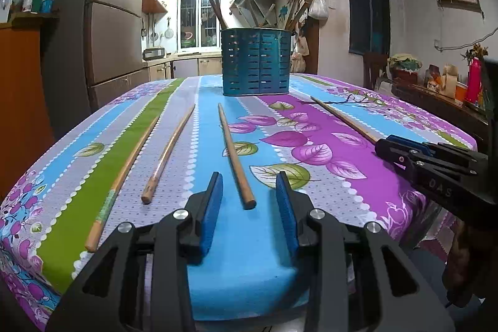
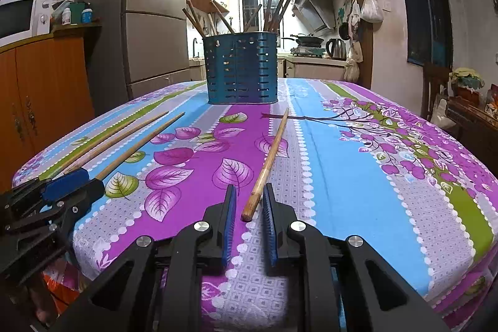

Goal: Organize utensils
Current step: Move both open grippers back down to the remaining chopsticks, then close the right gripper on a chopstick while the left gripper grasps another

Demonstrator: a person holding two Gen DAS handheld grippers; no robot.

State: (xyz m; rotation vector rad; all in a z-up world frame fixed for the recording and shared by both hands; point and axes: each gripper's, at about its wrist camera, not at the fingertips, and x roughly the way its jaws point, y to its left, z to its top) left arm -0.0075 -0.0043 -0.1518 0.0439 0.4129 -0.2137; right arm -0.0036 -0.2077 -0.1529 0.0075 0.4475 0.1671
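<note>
From the left wrist view, 4 chopsticks lie loose on the flowered tablecloth [image 1: 311,114]. 2 of them rest at lower left, their long axes running up toward the blue slotted holder [image 1: 256,61] at upper centre. The left gripper [image 1: 249,198] has its jaws spread, empty, with the third chopstick [image 1: 235,156] pointing lengthwise out of the gap, butt end just ahead. In the right wrist view, the right gripper [image 2: 249,207] is likewise parted around the fourth chopstick [image 2: 267,164], its butt between the fingers, untouched. Each arm sits nearest its own stick. The table's near edge is close below; the cloth ahead looks free up to the holder.
</note>
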